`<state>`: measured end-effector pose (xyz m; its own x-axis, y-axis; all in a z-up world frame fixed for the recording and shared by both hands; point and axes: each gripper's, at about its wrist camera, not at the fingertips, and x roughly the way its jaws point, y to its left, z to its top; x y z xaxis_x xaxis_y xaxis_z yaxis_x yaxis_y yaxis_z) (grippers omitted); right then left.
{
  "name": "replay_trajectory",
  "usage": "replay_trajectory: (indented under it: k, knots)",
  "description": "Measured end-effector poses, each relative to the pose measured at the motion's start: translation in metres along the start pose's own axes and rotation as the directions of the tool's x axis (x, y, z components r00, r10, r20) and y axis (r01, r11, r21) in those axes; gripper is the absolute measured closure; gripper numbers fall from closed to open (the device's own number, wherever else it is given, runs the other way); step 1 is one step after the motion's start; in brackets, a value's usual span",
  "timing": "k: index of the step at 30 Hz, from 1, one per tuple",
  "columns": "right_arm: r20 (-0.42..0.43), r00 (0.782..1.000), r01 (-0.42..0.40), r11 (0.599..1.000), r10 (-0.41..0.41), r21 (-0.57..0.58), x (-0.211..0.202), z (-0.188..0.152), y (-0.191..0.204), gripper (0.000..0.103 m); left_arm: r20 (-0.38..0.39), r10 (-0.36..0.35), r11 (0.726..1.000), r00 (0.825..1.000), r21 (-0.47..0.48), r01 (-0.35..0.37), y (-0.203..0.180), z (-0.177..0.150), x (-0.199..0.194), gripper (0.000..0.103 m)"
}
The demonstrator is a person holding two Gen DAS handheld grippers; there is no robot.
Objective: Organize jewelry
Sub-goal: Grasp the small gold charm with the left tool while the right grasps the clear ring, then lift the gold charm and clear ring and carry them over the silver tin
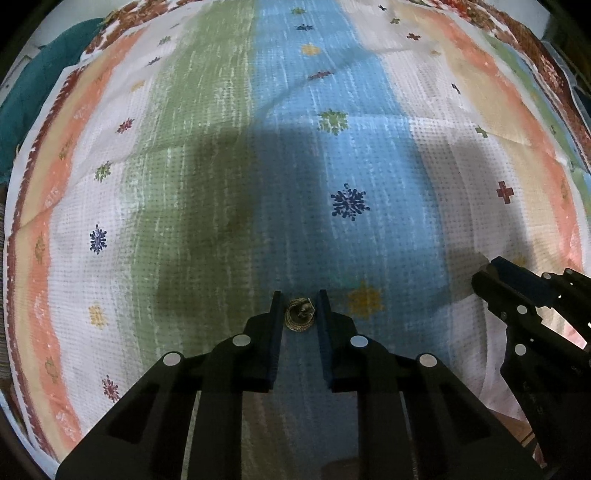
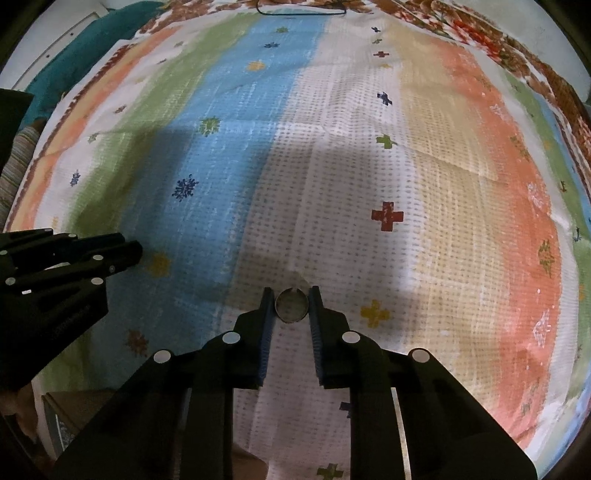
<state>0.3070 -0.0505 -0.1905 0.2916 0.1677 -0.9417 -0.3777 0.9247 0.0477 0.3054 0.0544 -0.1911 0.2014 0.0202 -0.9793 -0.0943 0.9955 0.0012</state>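
Observation:
In the left wrist view my left gripper (image 1: 299,310) points down at the blue stripe of the cloth. Its two pads touch the sides of a small dark ornate ring (image 1: 300,314) that lies on the cloth. In the right wrist view my right gripper (image 2: 291,304) stands over the white dotted stripe, and its pads press on both sides of a plain metal band ring (image 2: 291,316). Each gripper shows in the other's view: the right gripper (image 1: 484,275) at the right edge, the left gripper (image 2: 135,253) at the left edge.
A printed cloth (image 1: 221,184) with green, blue, white, beige and orange stripes covers the whole surface. Teal fabric (image 1: 33,85) lies beyond its far left corner. A thin black cord (image 2: 295,13) runs along the far edge. The cloth's near edge (image 2: 74,387) ends at the lower left.

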Motion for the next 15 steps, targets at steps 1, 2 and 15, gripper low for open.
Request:
replay_trajectory:
  k: [1,2,15]
  knots:
    - [0.002,1.000,-0.002,1.000,0.002,0.001,-0.001,0.000,0.000,0.084,0.002,-0.002,1.000,1.000,0.001,0.002,0.003,0.000,-0.001,0.086]
    - [0.004,1.000,-0.003,1.000,0.003,0.001,-0.001,0.000,-0.001,0.084,0.003,-0.002,1.000,1.000,0.001,0.002,0.005,0.000,-0.002,0.086]
    - [0.053,0.999,0.002,1.000,-0.002,-0.013,-0.025,-0.006,0.007,0.084,0.053,-0.019,1.000,0.998,0.022,0.018,0.007,-0.005,-0.036,0.094]
